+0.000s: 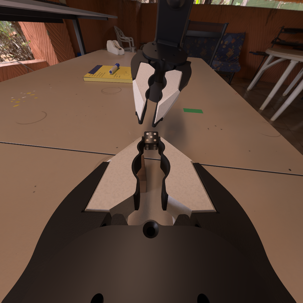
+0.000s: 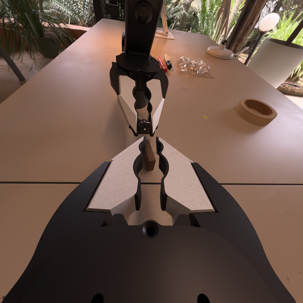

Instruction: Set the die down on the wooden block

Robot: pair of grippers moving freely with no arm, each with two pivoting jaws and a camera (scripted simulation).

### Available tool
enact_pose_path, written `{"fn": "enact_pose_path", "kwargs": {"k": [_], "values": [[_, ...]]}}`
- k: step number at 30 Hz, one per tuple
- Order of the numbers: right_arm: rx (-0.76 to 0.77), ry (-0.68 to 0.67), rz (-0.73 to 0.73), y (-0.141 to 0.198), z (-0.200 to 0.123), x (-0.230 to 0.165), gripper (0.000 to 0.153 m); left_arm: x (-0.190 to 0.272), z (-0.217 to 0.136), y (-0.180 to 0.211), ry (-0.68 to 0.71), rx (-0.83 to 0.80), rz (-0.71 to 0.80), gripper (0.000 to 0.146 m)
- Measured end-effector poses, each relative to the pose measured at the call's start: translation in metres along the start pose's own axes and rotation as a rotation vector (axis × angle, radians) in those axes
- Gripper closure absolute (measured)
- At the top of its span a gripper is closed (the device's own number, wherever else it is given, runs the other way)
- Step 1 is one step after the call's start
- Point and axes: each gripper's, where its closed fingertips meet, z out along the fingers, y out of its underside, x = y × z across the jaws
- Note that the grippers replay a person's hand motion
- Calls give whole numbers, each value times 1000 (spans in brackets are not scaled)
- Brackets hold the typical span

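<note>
My left gripper [image 1: 151, 139] is shut on a black die with white pips [image 1: 151, 140], held at the fingertips above the table. The die also shows in the right wrist view [image 2: 144, 126], between the left gripper's tips [image 2: 144, 133]. A small brown wooden block [image 2: 150, 157] stands on the table below and between the two grippers; in the left wrist view it is partly hidden behind my left finger [image 1: 142, 176]. My right gripper [image 2: 150, 138] faces the left one tip to tip, slightly open and empty, and shows in the left wrist view [image 1: 146, 124].
A yellow notepad [image 1: 106, 75] with a blue marker [image 1: 114, 68] and a white tape dispenser [image 1: 114, 47] lie beyond. A green patch [image 1: 193, 110] marks the table. A masking tape roll [image 2: 255, 111], markers [image 2: 164, 63], crumpled plastic [image 2: 193, 66] and a lamp base [image 2: 219, 52] lie on the other side.
</note>
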Motion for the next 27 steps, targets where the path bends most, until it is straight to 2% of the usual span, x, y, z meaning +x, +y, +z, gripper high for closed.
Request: {"fn": "enact_pose_path", "kwargs": {"k": [5,8,15,27], "values": [[7,11,-15,-1,1,0,153,0,1,0,0,7,14,130],[8,11,-10,0,1,1,153,-1,2,0,-12,6,20,130],[3,31,0,4,0,5,140,-4,1,-1,-33,14,10,130],[-18,35,-10,10,6,4,138,-9,0,5,-37,-14,-18,130]]}}
